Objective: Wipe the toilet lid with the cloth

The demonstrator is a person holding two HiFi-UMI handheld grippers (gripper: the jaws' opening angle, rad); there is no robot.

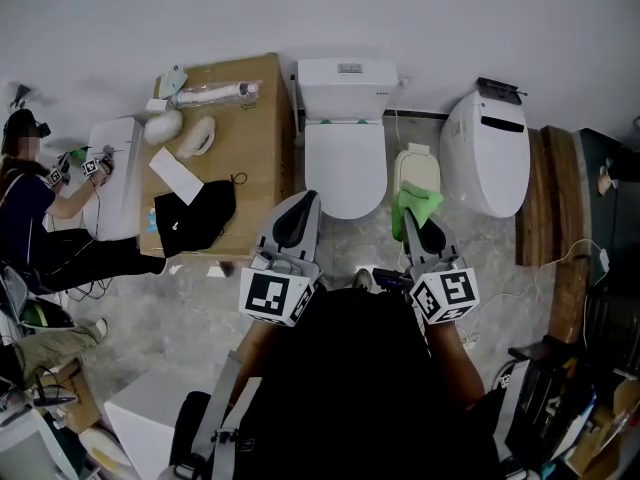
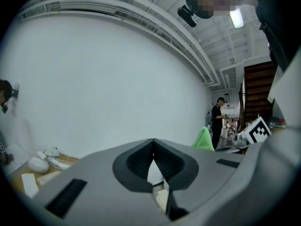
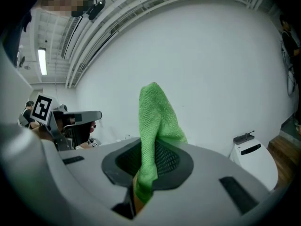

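The white toilet [image 1: 345, 158] stands against the far wall with its lid [image 1: 345, 173] down. My right gripper [image 1: 415, 223] is held just right of the bowl and a little nearer me, shut on a green cloth [image 1: 415, 203]. In the right gripper view the cloth [image 3: 155, 126] rises upright from between the jaws of the right gripper [image 3: 149, 147]. Over the toilet's front left edge, my left gripper [image 1: 298, 213] is shut on nothing; in its own view the tips of the left gripper [image 2: 153, 147] meet, and the cloth [image 2: 203, 139] shows to the right.
A second white toilet [image 1: 490, 153] stands at the right, with a small white bin [image 1: 416, 168] between the two. A wooden table [image 1: 262, 118] with a black cloth and white items is on the left. A person [image 1: 40, 218] sits at the far left.
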